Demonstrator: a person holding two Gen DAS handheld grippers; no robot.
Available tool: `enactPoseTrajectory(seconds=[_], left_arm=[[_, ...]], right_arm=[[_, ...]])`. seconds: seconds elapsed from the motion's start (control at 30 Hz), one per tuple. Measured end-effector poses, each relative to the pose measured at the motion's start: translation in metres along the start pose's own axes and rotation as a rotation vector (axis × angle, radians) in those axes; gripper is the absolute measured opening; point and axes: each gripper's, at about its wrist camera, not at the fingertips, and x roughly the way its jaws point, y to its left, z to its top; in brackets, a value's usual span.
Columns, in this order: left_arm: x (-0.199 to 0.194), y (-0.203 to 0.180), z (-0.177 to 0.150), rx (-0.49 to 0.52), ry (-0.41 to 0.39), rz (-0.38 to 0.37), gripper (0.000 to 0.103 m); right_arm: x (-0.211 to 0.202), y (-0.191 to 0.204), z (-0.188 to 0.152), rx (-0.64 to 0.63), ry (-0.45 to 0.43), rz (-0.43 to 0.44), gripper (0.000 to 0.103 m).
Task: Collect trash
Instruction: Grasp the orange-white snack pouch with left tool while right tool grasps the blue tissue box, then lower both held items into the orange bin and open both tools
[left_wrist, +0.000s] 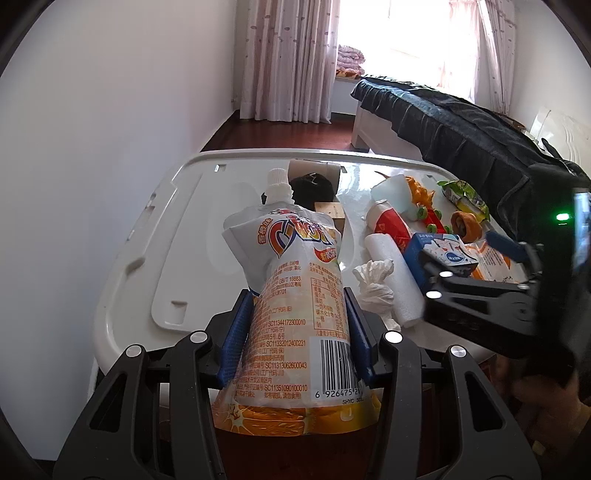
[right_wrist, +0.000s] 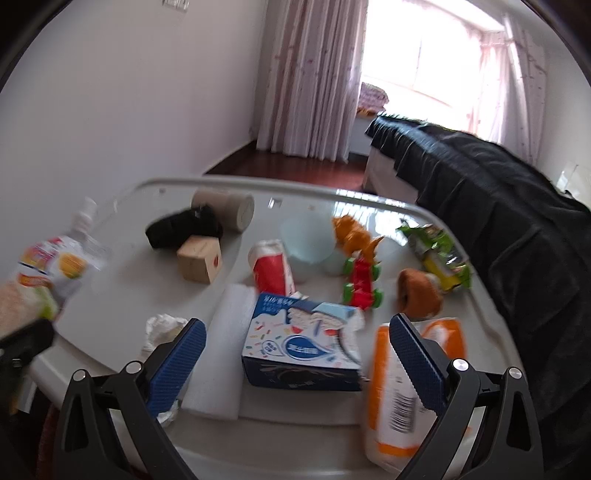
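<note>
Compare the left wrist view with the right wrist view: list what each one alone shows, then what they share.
Left wrist only: the left gripper shut on the drink pouch, with the barcode and printed back readable, and the right gripper seen from outside.

Right wrist only: the right gripper open, fingers either side of the blue carton, nothing gripped; the whole wooden block; the second orange pouch in full.

Both: the white lid, crumpled tissue, red-and-white cup, toy car, green wrapper, bed and curtains.
</note>
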Motion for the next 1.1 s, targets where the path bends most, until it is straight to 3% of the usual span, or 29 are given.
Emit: enactPoseTrajectory(seconds=[0.27,0.33,0.4,0.67,0.9,1.0,1.1], left_arm=[[0.005,0.003,0.0,-0.018,0.014,-0.014,0.048],[0.006,0.001,0.001,-0.014,0.014,-0.02,0.048],[0.007,-0.001,0.001,-0.011,0.017,-0.026,0.048],[0.008,-0.001,-0.001,-0.011,0.022,-0.028,0.048],[-0.01,-0.007,0.002,-0.011,0.029,-0.073,0.048],[-0.034,-0.013,-0.01,0.015,0.047,-0.098,0.048],[-0.052,-0.013,-0.035,0.04,0.103,-0.116,0.048]], right_arm=[[0.025,-0.002,-0.002,0.004,0.033,-0.003,0.097],[0.031,-0.009,-0.003,0.04,0.058,0.021,0.092],[0.034,-0.014,-0.005,0.063,0.072,0.036,0.073],[0.027,-0.016,-0.004,0.063,0.048,0.049,0.069],[-0.044,-0.017,0.017,0.071,-0.048,0.097,0.069],[-0.084,-0.015,0.01,0.057,-0.032,0.135,0.069],[-0.113,-0.013,-0.016,0.044,0.037,0.162,0.07]])
